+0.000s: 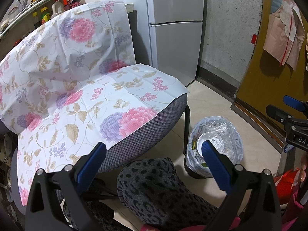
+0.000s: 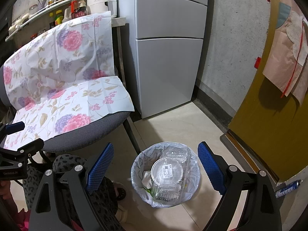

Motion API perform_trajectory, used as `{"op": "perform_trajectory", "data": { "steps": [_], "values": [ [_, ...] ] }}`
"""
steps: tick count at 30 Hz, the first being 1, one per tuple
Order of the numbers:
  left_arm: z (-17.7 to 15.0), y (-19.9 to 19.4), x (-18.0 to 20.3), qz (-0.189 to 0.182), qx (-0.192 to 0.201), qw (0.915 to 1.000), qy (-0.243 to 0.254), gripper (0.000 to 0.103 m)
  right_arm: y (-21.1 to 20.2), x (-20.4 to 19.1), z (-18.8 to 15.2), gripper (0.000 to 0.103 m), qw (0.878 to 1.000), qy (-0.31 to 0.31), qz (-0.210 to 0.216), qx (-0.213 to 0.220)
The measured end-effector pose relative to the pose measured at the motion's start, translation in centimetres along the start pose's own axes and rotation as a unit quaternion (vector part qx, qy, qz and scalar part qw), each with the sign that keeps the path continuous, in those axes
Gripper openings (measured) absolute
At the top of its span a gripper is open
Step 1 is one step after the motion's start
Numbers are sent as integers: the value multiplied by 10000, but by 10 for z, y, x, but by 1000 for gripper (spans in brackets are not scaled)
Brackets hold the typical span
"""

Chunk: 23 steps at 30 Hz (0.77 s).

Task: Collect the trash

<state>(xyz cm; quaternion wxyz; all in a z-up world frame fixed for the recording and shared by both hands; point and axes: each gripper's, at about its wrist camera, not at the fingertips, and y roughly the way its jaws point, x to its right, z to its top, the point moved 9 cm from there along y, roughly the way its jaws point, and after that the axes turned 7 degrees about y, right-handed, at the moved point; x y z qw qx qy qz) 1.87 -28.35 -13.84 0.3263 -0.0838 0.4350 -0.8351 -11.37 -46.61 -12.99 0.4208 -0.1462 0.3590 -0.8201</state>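
Lying in the lined trash bin [image 2: 165,175] beside the chair [image 2: 86,132], the clear plastic containers [image 2: 169,175] are judged light, crushable and slippery; a rim grasp is advised. Both the left gripper [image 1: 154,165] and right gripper [image 2: 156,169] are held wide open, empty.

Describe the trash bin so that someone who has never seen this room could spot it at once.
Start at the tall grey fridge by the concrete wall. On the tiled floor in front of it, right of the chair draped in a floral sheet, stands the small round bin. It alone has a translucent liner, with clear plastic food containers on top.
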Motion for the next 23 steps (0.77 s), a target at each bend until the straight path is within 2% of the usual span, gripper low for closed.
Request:
{"op": "perform_trajectory", "data": {
  "steps": [16, 20, 23],
  "values": [
    [1, -1, 2, 91, 71, 9999, 75, 96, 0, -1, -1, 88, 10000, 16, 6, 5],
    [-10, 14, -10, -54, -194, 9997, -141, 96, 6, -9, -4, 88, 9999, 48, 95, -38],
    [-25, 27, -31, 0, -373, 9988, -307, 96, 18, -26, -7, 88, 9994, 33, 302, -155]
  ]
}}
